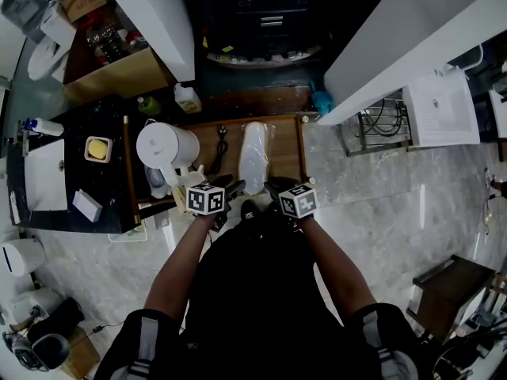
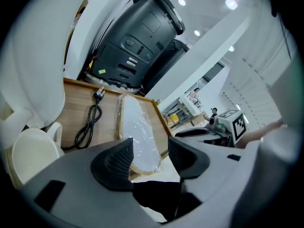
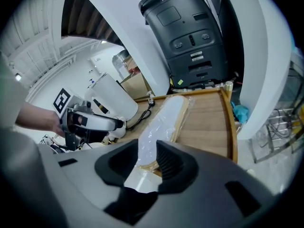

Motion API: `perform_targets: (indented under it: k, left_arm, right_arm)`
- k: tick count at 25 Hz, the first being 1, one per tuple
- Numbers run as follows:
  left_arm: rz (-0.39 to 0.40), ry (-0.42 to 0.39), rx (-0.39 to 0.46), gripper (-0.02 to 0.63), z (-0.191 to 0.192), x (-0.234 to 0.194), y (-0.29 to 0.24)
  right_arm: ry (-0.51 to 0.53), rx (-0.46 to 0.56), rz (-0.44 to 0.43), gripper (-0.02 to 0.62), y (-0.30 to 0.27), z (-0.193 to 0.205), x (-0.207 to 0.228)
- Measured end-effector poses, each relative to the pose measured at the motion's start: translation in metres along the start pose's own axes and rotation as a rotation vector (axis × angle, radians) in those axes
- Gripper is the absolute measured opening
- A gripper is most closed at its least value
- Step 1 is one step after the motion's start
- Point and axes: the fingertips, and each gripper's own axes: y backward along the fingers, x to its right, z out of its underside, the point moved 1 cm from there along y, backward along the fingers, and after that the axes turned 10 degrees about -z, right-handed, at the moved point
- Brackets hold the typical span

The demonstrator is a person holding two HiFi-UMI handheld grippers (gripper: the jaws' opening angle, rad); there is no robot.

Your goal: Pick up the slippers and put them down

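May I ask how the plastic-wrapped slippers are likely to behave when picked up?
The wrapped slippers look thin and flat, so probably light and somewhat floppy. Their glossy plastic film may be slippery and shift under a grip.

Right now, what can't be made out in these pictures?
Wrapped slippers: whether one or two are inside, in every view; the plastic wrap hides it.
Their near end: right gripper view, behind the right gripper's fingers.
Black cable's lower end: left gripper view, behind the white kettle.
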Motion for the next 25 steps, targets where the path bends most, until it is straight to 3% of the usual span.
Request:
perform_targets:
  k: [9, 14, 17, 25]
  left_arm:
    - [0.044, -0.021, 0.119, 0.190, -0.015, 0.026, 0.040]
    - [0.089, 0.012, 0.206, 0.071, -0.028, 0.041, 0.068]
    - [0.128, 0.020, 0.252, 0.037, -0.038, 0.057, 0.083]
    - [0.174, -0.125, 0.245, 0.012, -0.037, 0.089, 0.100]
  right_arm:
    - [0.047, 0.107, -0.013, 0.017, 0.037, -0.017, -0.021]
    - [0.090, 0.152, -0.044, 0.009, 0.053, -0.025, -0.043]
    - [0.102, 0.163, -0.068, 0.009, 0.060, -0.029, -0.056]
    - [0.148, 0.146, -0.111, 0.008, 0.061, -0.036, -0.085]
